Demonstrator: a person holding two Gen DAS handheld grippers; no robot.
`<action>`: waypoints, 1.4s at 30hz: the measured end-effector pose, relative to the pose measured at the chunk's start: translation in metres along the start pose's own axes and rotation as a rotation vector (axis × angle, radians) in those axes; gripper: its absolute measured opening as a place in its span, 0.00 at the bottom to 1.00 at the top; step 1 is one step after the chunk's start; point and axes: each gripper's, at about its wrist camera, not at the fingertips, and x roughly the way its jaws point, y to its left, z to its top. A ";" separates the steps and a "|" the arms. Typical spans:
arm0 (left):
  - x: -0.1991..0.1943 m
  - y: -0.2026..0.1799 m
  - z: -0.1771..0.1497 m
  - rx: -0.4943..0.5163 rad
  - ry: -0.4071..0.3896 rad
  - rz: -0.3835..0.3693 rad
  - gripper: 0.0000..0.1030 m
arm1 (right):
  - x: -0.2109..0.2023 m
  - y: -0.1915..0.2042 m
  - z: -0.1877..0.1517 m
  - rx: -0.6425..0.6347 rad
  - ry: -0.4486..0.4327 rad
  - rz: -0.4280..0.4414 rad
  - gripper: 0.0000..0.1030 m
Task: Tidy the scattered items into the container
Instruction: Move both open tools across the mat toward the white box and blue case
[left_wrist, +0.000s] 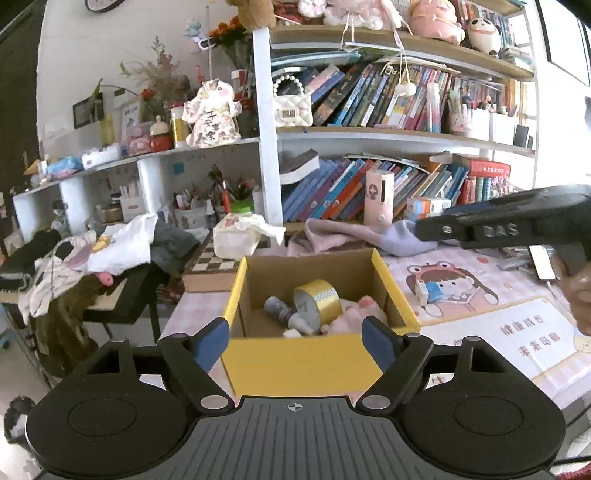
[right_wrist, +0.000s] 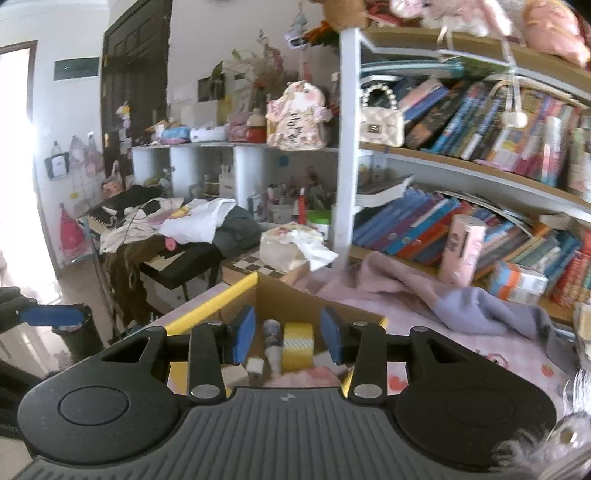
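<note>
A yellow cardboard box (left_wrist: 295, 365) stands open on the pink desk mat. Inside lie a roll of yellow tape (left_wrist: 319, 299), a small grey bottle (left_wrist: 279, 310) and a pink soft toy (left_wrist: 354, 314). My left gripper (left_wrist: 295, 339) is open and empty, its blue pads on either side of the box's near wall. My right gripper (right_wrist: 288, 336) is open and empty above the box (right_wrist: 210, 306), where the tape (right_wrist: 297, 345) and bottle (right_wrist: 271, 339) show between the pads. The right gripper's body also shows in the left wrist view (left_wrist: 517, 221), to the right of the box.
A tissue pack (left_wrist: 236, 236) on a chessboard and a crumpled pink-purple cloth (left_wrist: 369, 236) lie behind the box. A small blue-and-white item (left_wrist: 428, 291) lies on the mat to the right. Bookshelves rise at the back. A clothes-covered stand (left_wrist: 92, 258) is to the left.
</note>
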 end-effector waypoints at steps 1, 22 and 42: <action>-0.004 -0.001 -0.003 -0.002 0.001 -0.001 0.80 | -0.008 0.001 -0.006 0.001 -0.002 -0.015 0.37; -0.012 -0.048 -0.074 0.021 0.124 -0.078 0.81 | -0.083 0.036 -0.130 -0.009 0.140 -0.196 0.44; 0.010 -0.100 -0.076 0.127 0.189 -0.241 0.85 | -0.096 0.013 -0.151 0.014 0.237 -0.302 0.57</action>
